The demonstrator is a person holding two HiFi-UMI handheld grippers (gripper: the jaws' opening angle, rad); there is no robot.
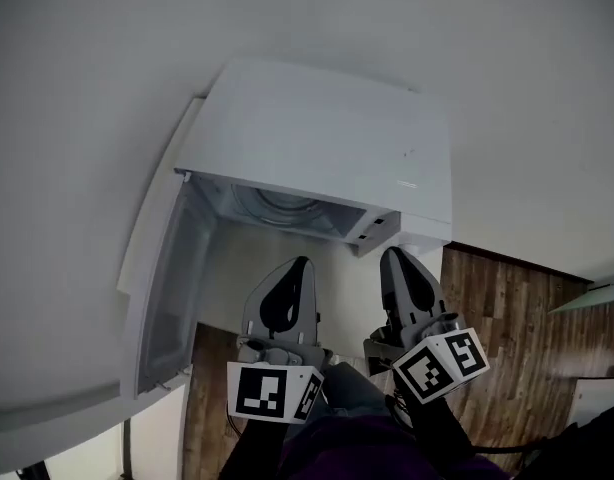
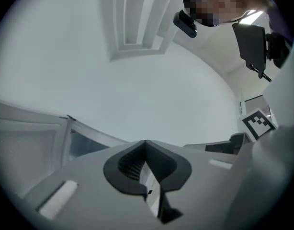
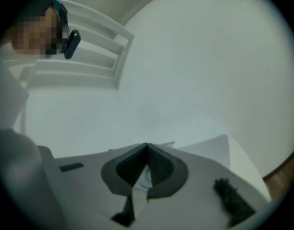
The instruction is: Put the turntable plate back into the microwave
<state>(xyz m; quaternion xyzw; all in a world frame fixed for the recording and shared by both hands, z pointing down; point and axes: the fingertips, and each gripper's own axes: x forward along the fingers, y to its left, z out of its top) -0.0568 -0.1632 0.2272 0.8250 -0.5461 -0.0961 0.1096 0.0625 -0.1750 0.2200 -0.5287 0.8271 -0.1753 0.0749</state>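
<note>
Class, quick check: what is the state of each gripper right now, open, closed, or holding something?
Left gripper: closed, holding nothing.
Right gripper: closed, holding nothing.

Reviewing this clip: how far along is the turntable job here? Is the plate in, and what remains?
Done: a round glass plate appears to lie inside the microwave cavity, though only part of it shows. In hand: nothing. The left gripper and right gripper are both shut and empty, in front of the opening. Left: the door stands open, so closing it may remain.
</note>
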